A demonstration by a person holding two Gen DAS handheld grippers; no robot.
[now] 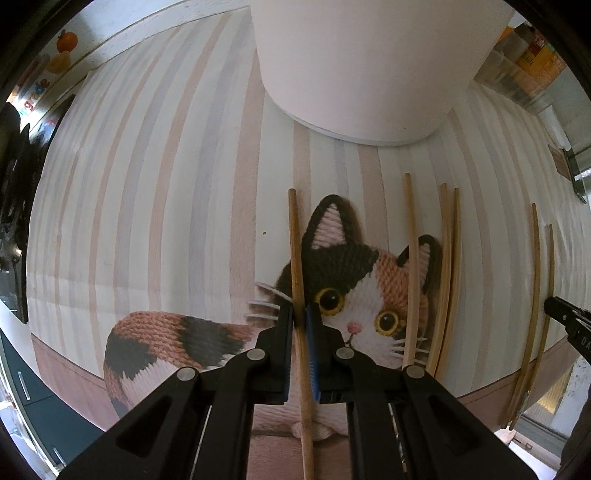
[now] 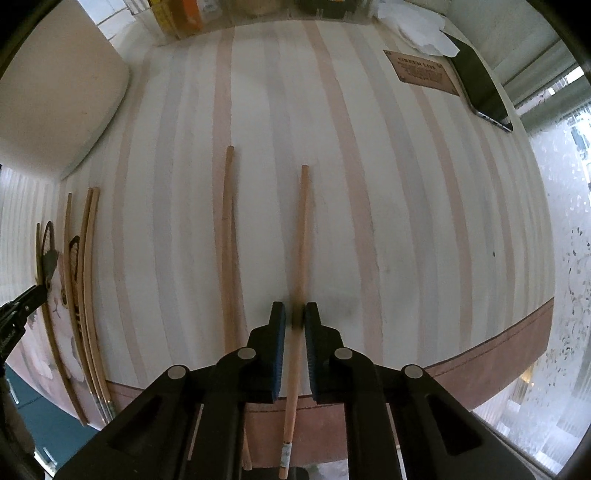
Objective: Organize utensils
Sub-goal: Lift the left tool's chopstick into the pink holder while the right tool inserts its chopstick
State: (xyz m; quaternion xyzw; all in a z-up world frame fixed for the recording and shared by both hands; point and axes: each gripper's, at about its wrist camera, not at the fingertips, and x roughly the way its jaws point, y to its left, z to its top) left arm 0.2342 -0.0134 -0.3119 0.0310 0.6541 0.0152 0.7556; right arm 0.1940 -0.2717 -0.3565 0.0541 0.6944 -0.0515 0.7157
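Several wooden chopsticks lie on a striped placemat [image 1: 147, 184] with a knitted cat picture [image 1: 343, 280]. My left gripper [image 1: 299, 314] is shut on one chopstick [image 1: 295, 243] that crosses the cat's ear. Three more chopsticks [image 1: 445, 280] lie to its right, and two further right [image 1: 535, 295]. In the right wrist view my right gripper [image 2: 294, 314] is shut on another chopstick [image 2: 302, 236] over the placemat [image 2: 406, 221]. A second chopstick [image 2: 229, 240] lies to its left. A large white container [image 1: 369, 66] stands beyond the left gripper.
A dark phone [image 2: 480, 88], white tissue [image 2: 421, 29] and a brown label [image 2: 421, 72] sit at the far right. Clear boxes with packets [image 2: 181, 14] stand at the back. The placemat's brown near edge [image 2: 498, 343] meets the table edge by a window.
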